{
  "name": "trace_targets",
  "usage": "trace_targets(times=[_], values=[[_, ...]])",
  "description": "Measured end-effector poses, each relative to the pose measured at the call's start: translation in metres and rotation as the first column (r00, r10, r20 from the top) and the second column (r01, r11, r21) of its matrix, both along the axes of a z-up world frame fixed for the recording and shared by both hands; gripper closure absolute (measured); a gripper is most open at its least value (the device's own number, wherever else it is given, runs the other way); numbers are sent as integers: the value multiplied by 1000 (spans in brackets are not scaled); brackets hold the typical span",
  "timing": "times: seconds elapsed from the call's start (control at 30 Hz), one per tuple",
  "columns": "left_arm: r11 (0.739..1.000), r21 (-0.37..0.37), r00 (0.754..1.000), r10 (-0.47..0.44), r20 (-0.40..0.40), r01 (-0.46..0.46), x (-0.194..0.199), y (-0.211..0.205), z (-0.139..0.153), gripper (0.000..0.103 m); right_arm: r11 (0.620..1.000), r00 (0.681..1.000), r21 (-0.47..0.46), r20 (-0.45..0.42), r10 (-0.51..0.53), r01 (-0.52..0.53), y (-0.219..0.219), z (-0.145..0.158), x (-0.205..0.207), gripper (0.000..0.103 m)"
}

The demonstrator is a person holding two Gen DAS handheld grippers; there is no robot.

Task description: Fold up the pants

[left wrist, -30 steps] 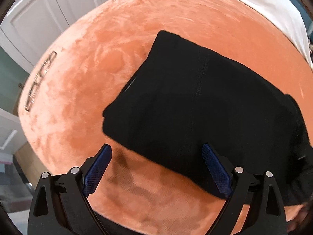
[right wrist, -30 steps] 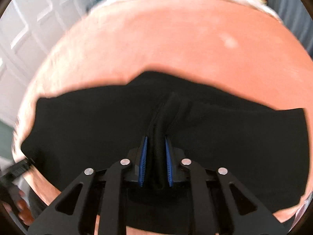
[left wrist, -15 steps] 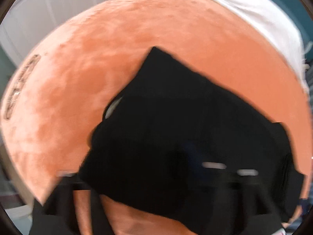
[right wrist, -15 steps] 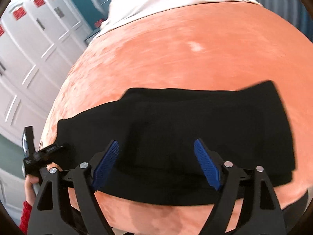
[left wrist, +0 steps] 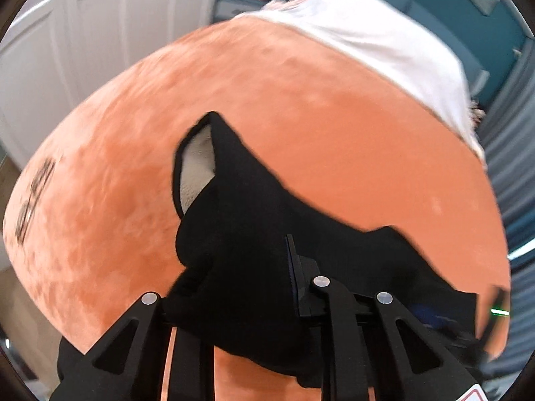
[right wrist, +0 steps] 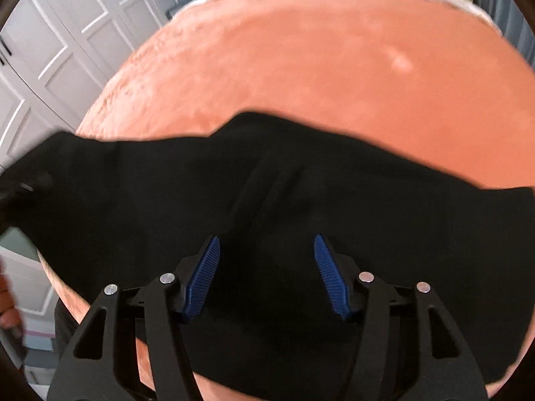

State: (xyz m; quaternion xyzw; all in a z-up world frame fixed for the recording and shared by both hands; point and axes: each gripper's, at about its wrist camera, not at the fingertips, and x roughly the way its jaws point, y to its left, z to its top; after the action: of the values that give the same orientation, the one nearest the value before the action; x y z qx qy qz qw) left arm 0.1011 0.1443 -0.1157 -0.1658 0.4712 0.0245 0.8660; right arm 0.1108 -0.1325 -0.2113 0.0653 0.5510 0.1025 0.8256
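The black pants [left wrist: 254,260] lie bunched on a plush orange bedspread [left wrist: 301,107], low and centre in the left wrist view. There the cloth is rumpled into a thick wad, and at its far tip, left of centre, one edge is turned up to show a pale grey lining [left wrist: 197,167]. The left gripper [left wrist: 247,287] is clamped on that wad: black fabric fills the space between its fingers and spills over the left one, so only the thin edge of the right finger shows. In the lower right of that view something dark with a small green light sits at the cloth's end, too blurred to name.

The right wrist view shows what the other does not: the pants [right wrist: 267,200] spread as a wide dark band from the left edge of the frame to the right, lying flatter, with a faint seam or crease running up from the middle. The right gripper [right wrist: 267,274] stands apart, its blue ribbed pads [right wrist: 202,277] well separated over the cloth with nothing pinched between them. Whether the fingertips touch the fabric I cannot tell.

At the top of both views a white sheet [left wrist: 367,40] covers the far end of the bed. White panelled doors [right wrist: 57,43] fill the upper left. At the left edge of the right view the pants blur into a dark shape, and a bit of skin shows below it, cut off by the frame.
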Motion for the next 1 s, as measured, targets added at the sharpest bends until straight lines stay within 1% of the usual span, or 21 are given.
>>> trace_targets(times=[0.03, 0.1, 0.13, 0.2, 0.23, 0.3, 0.33, 0.37, 0.43, 0.47, 0.53, 0.57, 0.63, 0.73, 0.8, 0.83, 0.87, 0.9, 0.93, 0.97, 1.0], values=[[999, 3, 999, -34, 25, 34, -2, -13, 12, 87, 1000, 1000, -5, -5, 2, -2, 1, -6, 2, 40], [993, 22, 991, -117, 72, 115, 0, -49, 34, 87, 1000, 1000, -4, 4, 3, -3, 2, -6, 4, 39], [987, 37, 983, -160, 90, 157, -3, -67, 42, 87, 1000, 1000, 2, -2, 6, -6, 1, -4, 5, 39], [965, 75, 958, -258, 125, 251, -14, -111, 57, 87, 999, 1000, 32, -5, 10, -10, -6, -1, 3, 40], [946, 93, 937, -322, 134, 311, -19, -139, 62, 87, 998, 1000, 60, -6, 5, -5, -12, 1, 2, 41], [917, 104, 909, -396, 132, 385, -28, -178, 63, 87, 988, 999, 145, 5, -43, 42, -34, 9, -2, 40], [898, 111, 891, -437, 124, 425, -31, -197, 60, 87, 981, 997, 180, 0, -77, 76, -47, 8, -3, 39], [877, 122, 872, -478, 108, 465, -35, -220, 55, 87, 972, 996, 214, -15, -93, 94, -56, 6, -2, 40], [844, 123, 843, -533, 74, 523, -45, -254, 45, 87, 941, 990, 308, -52, -128, 137, -79, -4, -5, 40], [833, 146, 835, -547, 66, 534, -51, -271, 38, 87, 928, 990, 343, -55, -131, 142, -86, -6, -7, 40], [816, 209, 823, -563, 73, 539, -59, -288, 37, 87, 902, 988, 405, -56, -141, 152, -100, -12, -12, 40], [808, 217, 817, -573, 71, 548, -60, -298, 36, 87, 875, 987, 458, -52, -150, 157, -109, -16, -16, 41], [809, 211, 817, -573, 67, 549, -58, -303, 37, 87, 835, 984, 523, -54, -169, 172, -122, -20, -21, 41], [814, 216, 825, -562, 64, 538, -53, -304, 43, 87, 808, 982, 561, -58, -177, 179, -127, -19, -23, 40], [812, 222, 821, -567, 75, 540, -57, -310, 51, 87, 780, 981, 599, -67, -180, 184, -131, -17, -24, 40], [808, 224, 817, -571, 75, 545, -59, -312, 52, 86, 774, 981, 606, -59, -186, 183, -137, -13, -25, 40], [804, 225, 814, -576, 70, 550, -58, -317, 54, 86, 789, 978, 585, -39, -207, 190, -143, -9, -27, 40], [802, 222, 813, -579, 61, 555, -59, -322, 54, 81, 815, 970, 540, -8, -244, 210, -154, -2, -30, 40], [801, 221, 814, -579, 47, 557, -57, -327, 50, 68, 841, 958, 483, 20, -287, 242, -167, 6, -35, 40], [798, 214, 814, -580, 26, 563, -55, -335, 44, 61, 865, 937, 404, 49, -346, 298, -187, 15, -42, 40], [801, 203, 815, -579, 27, 563, -54, -339, 38, 44, 871, 915, 351, 81, -395, 345, -209, 25, -52, 41]])
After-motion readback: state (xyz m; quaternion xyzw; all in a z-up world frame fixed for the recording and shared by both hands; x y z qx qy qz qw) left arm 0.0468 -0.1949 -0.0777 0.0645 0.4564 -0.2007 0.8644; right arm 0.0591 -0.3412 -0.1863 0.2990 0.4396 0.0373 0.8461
